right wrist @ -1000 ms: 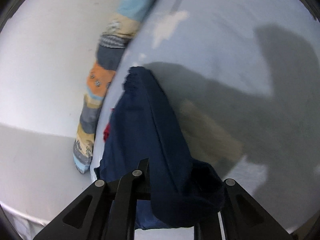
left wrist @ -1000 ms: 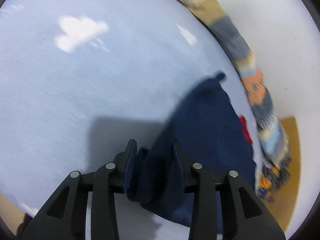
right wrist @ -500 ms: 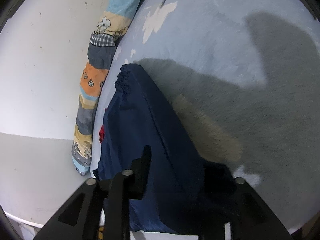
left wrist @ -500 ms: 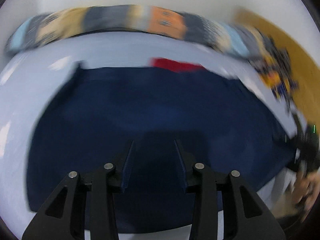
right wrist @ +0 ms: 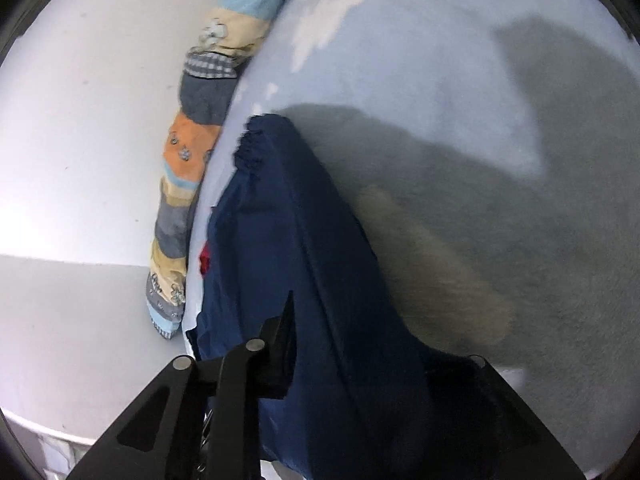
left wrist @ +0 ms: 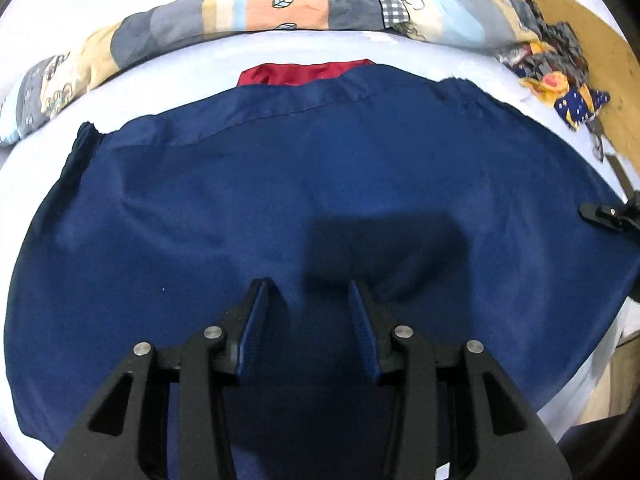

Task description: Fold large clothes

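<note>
So your navy garment (left wrist: 320,184) lies spread on the bed (right wrist: 440,60), beside the patchwork quilt (left wrist: 280,4), with folds left to make. Your left gripper (left wrist: 312,304) is opening, empty, above it; your right gripper (right wrist: 360,332) is closing on its bunched end.

A: What is the left gripper (left wrist: 312,300) built like?

B: Matte black angular arms with triangular cut-outs, four round silver screws across them, and ribbed blue pads (left wrist: 250,332) lining the inner faces of the fingers.

A: And the right gripper (right wrist: 360,344)?

B: The same black frame with triangular cut-outs. Three silver screws show; the pads cannot be made out there.
</note>
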A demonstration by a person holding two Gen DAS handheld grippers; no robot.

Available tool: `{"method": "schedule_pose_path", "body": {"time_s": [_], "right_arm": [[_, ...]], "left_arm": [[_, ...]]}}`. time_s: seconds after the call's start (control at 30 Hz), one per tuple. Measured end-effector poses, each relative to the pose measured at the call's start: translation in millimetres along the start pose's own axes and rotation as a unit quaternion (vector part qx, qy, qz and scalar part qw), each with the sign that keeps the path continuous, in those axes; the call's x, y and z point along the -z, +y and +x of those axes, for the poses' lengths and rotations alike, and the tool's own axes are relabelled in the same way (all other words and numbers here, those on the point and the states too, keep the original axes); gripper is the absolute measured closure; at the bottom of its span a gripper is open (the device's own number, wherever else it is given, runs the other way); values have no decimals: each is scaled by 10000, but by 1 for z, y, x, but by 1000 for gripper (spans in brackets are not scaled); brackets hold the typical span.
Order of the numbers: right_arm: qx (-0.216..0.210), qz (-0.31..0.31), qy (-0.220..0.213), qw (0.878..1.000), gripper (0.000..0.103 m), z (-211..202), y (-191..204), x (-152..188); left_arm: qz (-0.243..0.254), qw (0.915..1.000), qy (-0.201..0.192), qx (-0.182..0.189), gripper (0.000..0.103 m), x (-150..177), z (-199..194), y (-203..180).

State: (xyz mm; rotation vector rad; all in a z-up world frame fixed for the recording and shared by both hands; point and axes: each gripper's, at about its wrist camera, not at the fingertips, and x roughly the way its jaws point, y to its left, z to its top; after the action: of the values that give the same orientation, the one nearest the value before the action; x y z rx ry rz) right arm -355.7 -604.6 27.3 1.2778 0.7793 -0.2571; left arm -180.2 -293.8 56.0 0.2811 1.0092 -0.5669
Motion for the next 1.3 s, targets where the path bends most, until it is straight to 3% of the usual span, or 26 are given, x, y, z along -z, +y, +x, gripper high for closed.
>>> {"method": "schedule_pose_path", "body": {"time_s": [0.2,0.33,0.4,0.6,0.73,0.77,0.83,0.9,0.93,1.0,1.1,1.2,1.3], "right_arm": [[67,254,40,9996,58,6,-6,-2],[122,-123,-76,9998,84,-1,8,0],[77,-421,-228,9988,87,-8,23,4],[-226,-917,-530,9941,89,-29,56,20],[-276,-1159,-652,9907,89,-39,77,31],[-302,-1199,-665,9901,89,-42,81,34],[-246,-1279,-696,9890,89,-43,90,40],[-217,-1342,-686,9883,89,-44,100,47],[-157,-1401,-677,9877,89,-45,107,51],[-67,-1531,-709,9856,89,-44,124,56],[117,-1800,-743,9808,89,-47,149,67],[288,-2062,-779,9750,89,-46,174,81],[505,-2320,-802,9681,88,-37,197,96]], "left_arm": [[89,9999,-50,-108,62,1,2,-5],[59,9999,-59,-85,60,0,3,-3],[70,9999,-70,-99,60,1,3,-4],[286,9992,-74,-282,60,2,2,-10],[99,9959,-832,-351,61,-4,-29,-5],[174,9967,-722,-320,60,-3,-25,-7],[547,9978,38,-382,59,8,6,-16],[837,9951,-140,-514,60,8,1,-24],[813,9959,-225,-341,60,5,-6,-23],[454,9979,-450,-68,60,-1,-22,-9],[-130,9981,-608,-33,51,-10,-42,27],[-549,9949,-795,-289,49,-11,-63,71],[-1098,9893,-902,-322,49,-4,-82,126]]}}
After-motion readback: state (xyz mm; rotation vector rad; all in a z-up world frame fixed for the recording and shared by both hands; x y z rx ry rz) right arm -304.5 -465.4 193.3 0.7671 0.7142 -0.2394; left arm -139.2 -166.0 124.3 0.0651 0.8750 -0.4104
